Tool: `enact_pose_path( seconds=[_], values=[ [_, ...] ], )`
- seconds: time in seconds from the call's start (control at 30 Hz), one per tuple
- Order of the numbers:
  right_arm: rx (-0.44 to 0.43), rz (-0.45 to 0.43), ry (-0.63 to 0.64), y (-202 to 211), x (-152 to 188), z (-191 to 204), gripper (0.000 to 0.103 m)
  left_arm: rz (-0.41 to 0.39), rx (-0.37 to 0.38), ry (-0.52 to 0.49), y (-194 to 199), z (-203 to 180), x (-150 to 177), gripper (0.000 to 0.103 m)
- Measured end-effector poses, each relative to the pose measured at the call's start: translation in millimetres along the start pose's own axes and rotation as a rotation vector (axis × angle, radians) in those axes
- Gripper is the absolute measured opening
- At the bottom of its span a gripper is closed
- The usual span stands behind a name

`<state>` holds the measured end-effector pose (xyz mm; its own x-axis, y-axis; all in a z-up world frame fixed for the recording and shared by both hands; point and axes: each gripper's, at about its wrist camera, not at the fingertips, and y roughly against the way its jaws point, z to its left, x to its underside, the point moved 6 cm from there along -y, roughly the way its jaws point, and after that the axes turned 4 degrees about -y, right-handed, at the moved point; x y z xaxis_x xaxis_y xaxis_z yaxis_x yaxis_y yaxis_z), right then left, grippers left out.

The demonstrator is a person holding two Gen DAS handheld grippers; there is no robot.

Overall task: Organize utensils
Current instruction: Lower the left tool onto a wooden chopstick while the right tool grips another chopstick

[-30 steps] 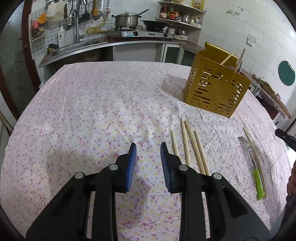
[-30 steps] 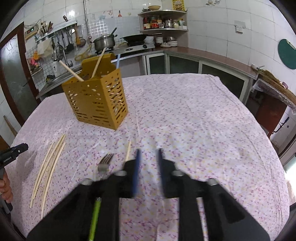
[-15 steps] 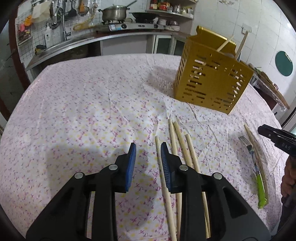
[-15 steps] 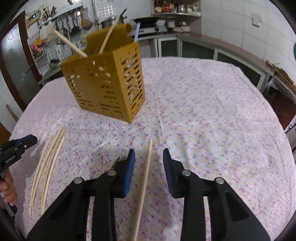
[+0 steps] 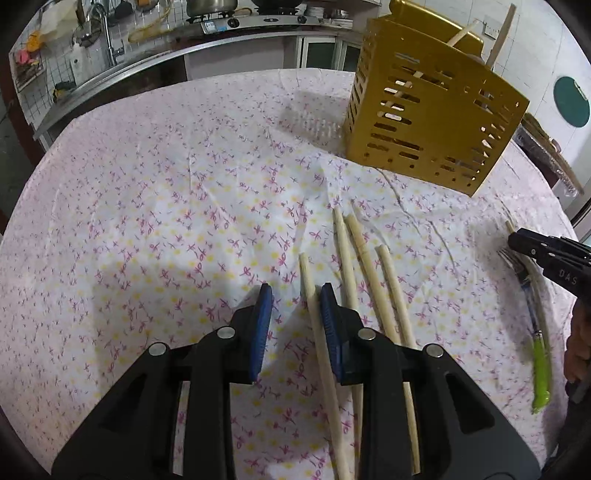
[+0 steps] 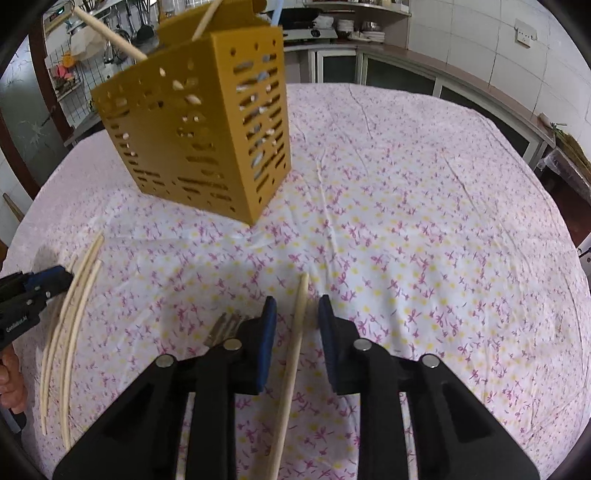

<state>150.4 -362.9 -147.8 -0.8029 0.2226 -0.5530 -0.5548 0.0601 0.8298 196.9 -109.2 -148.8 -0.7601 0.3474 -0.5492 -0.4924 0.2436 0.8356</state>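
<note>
A yellow slotted utensil holder (image 5: 428, 122) stands on the flowered tablecloth with chopsticks in it; it also shows in the right wrist view (image 6: 199, 129). My left gripper (image 5: 295, 291) is open low over the cloth, straddling the leftmost chopstick (image 5: 317, 339) of several lying there (image 5: 369, 266). My right gripper (image 6: 297, 302) is open and straddles a single chopstick (image 6: 293, 354). A fork (image 6: 221, 326) lies just left of it, with a green handle (image 5: 540, 373) in the left wrist view.
The tablecloth (image 6: 424, 236) covers the whole round table. A kitchen counter with sink and stove (image 5: 207, 29) runs behind. Tiled walls and cabinets (image 6: 406, 74) stand beyond the table's far edge.
Both grippers moved forward and down toward the cloth. The left now has a chopstick between its open fingers; the right stays over its chopstick, closer to the holder.
</note>
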Motion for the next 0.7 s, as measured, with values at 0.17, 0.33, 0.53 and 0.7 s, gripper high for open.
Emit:
enact_pose_path(
  seconds=[0.17, 0.33, 0.53, 0.7],
  values=[
    [0.012, 0.0, 0.021, -0.3, 2.6, 1.3, 0.009, -0.005, -0.023, -0.01, 0.6, -0.8, -0.9, 0.019],
    [0.004, 0.013, 0.027, 3.9, 6.1, -1.7, 0.008, -0.008, -0.016, -0.014, 7.8, 6.2, 1.6, 0.006],
    [0.006, 0.044, 0.051, 0.2, 2.1, -4.4, 0.008, 0.027, 0.002, -0.013, -1.5, 9.1, -3.1, 0.01],
    [0.029, 0.107, 0.083, -6.4, -8.0, -2.6, 0.008, 0.1, -0.014, -0.091, -7.3, 4.2, -9.8, 0.01]
  ],
)
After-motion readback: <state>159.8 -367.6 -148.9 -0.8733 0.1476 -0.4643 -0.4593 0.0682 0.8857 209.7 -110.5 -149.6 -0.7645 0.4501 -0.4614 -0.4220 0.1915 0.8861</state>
